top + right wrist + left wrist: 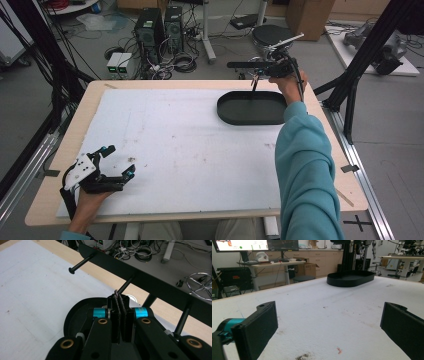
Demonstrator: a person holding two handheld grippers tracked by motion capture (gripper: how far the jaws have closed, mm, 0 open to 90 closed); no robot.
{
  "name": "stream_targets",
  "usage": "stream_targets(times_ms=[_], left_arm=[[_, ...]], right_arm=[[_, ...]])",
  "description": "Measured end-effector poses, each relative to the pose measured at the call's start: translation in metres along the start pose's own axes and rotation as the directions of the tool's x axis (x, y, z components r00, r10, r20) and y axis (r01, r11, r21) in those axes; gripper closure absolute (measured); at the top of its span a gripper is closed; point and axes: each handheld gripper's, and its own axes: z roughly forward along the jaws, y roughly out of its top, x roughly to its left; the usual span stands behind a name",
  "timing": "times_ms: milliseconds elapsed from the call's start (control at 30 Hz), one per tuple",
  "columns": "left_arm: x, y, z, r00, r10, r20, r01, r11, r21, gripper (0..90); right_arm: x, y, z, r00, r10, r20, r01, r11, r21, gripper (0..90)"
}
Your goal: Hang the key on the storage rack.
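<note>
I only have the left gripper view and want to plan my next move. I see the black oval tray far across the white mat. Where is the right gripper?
Observer: The right gripper is held above the far rim of the tray, near the table's far edge.
Operator: Are its jaws open or shut?
Observer: Shut. In the right gripper view, a thin twisted strand pokes out between its pads.
Operator: Is anything in front of it?
Observer: A black bar with pegs runs across just past its tips.
</note>
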Motion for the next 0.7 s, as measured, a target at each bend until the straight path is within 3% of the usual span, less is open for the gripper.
stream_targets(times_ms=[700], left_arm=[[0.0001,-0.0001,0.0002,1.0000,-0.007,-0.002,0.007,1.0000,-0.002,1.7]], right_arm=[[-0.0096,-0.0022,0.0078,0.9996,-0.024,-0.013,0.023,0.999,-0.042,87.1]])
